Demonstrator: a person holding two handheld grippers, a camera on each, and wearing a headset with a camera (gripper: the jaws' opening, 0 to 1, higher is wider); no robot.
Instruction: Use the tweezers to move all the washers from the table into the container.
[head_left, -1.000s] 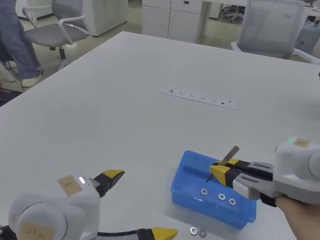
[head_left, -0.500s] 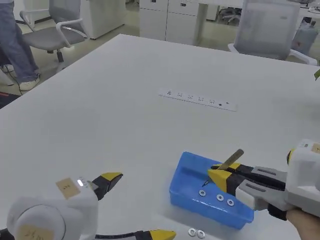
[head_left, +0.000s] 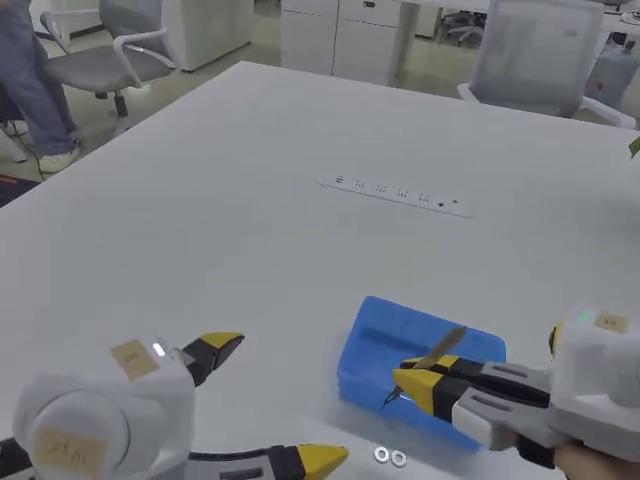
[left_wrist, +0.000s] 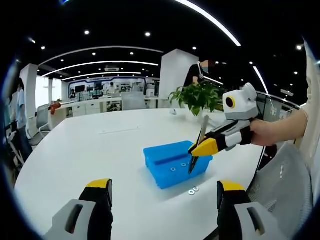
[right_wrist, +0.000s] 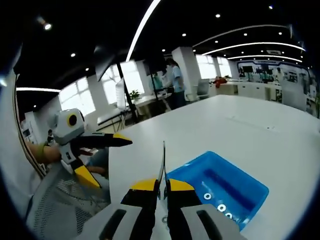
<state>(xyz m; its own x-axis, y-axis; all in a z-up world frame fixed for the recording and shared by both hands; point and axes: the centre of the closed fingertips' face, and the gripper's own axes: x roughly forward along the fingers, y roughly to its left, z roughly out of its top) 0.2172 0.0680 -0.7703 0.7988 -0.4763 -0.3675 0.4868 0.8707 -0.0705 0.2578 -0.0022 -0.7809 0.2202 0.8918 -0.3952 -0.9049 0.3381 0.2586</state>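
Right gripper is clamped shut on the tweezers, gripping them partway along so the thin tips slant down over the near wall of the blue container. In the left gripper view the tips hang at that wall, on the side facing the loose washers. The tips are too fine to tell whether anything is pinched between them; nothing is evident there. Left gripper hangs well to the left of the container with its jaws spread wide and nothing between them, and it plays no part in the work at this point

Three washers lie in a short row on the container floor, close to its near wall, as the right gripper view shows. Two more washers lie on the bench, side by side and touching or nearly so, just outside the container's near wall on the person's side. No other washers can be made out on the bench around the container, though something so small could be missed further off

Judged from this, the job looks a little over half done: three pieces in, two left. The remaining pair sits close beneath the tweezers, so the next pick should be a short reach down from the container's edge, one washer at a time, as they lie flat and tight together
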